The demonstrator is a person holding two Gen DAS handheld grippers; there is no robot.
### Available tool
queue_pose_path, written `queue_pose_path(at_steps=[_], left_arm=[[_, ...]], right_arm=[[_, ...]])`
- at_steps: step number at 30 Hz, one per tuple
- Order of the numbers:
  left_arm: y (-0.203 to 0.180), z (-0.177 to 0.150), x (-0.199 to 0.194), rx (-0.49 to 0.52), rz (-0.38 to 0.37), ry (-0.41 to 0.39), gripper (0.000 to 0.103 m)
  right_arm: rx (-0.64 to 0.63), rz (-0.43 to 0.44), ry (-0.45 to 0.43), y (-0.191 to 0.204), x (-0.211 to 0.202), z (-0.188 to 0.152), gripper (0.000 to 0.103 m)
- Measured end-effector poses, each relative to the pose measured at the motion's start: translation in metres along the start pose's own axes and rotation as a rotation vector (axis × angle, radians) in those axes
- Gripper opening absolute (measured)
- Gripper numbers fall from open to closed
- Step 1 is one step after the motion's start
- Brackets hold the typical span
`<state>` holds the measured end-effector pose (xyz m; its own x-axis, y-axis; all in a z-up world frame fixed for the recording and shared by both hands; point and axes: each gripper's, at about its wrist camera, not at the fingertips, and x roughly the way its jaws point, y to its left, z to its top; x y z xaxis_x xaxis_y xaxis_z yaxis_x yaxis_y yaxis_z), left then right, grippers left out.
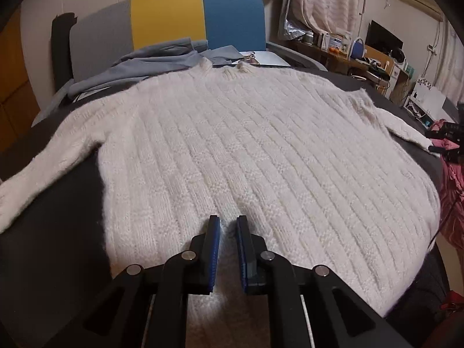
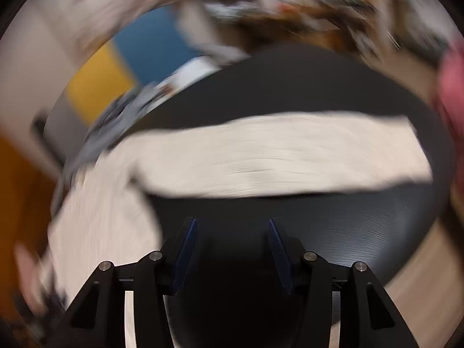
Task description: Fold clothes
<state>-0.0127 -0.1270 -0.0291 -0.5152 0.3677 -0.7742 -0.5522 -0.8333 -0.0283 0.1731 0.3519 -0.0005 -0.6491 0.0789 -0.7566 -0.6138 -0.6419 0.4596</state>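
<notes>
Sweater (image 1: 232,150), white ribbed knit, lies spread flat on the dark round desk (image 1: 58,249), sleeves out to either side, ready for a first fold. Left tongs (image 1: 227,226) hover nearly clenched over its hem, pinching nothing; right tongs (image 2: 230,229), released and empty, stand above bare desk beside the right sleeve (image 2: 290,156), likely the next grasp.
</notes>
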Motion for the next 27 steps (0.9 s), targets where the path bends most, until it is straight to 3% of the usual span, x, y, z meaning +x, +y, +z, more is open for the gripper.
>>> queue_pose_path(at_steps=[2, 6, 10, 11, 12, 13, 16, 22, 27], left_arm=[[-0.007, 0.002, 0.004, 0.027, 0.013, -0.005, 0.010], [-0.008, 0.002, 0.003, 0.033, 0.021, -0.003, 0.010], [-0.008, 0.001, 0.002, 0.039, 0.013, 0.002, 0.011], [-0.008, 0.001, 0.002, 0.040, 0.011, 0.004, 0.011], [-0.008, 0.001, 0.002, 0.042, 0.009, 0.005, 0.011], [-0.008, 0.001, 0.002, 0.043, 0.007, 0.007, 0.011], [-0.009, 0.002, -0.001, 0.044, -0.018, 0.020, 0.010], [-0.031, 0.006, 0.000, 0.067, -0.157, 0.035, 0.011], [-0.052, 0.006, -0.004, 0.163, -0.183, 0.029, 0.014]], right_arm=[[0.167, 0.043, 0.021, -0.034, 0.003, 0.012, 0.053], [0.483, 0.241, 0.071, -0.067, 0.029, 0.014, 0.053], [0.665, 0.278, -0.011, -0.070, 0.049, 0.018, 0.052], [0.715, 0.282, -0.035, -0.071, 0.053, 0.018, 0.050], [0.740, 0.278, -0.052, -0.072, 0.058, 0.021, 0.032], [0.741, 0.264, -0.061, -0.072, 0.064, 0.025, 0.006], [0.725, 0.216, -0.086, -0.078, 0.068, 0.041, 0.007], [0.599, 0.130, -0.224, -0.089, 0.044, 0.090, 0.007], [0.595, 0.055, -0.188, -0.106, 0.056, 0.104, 0.007]])
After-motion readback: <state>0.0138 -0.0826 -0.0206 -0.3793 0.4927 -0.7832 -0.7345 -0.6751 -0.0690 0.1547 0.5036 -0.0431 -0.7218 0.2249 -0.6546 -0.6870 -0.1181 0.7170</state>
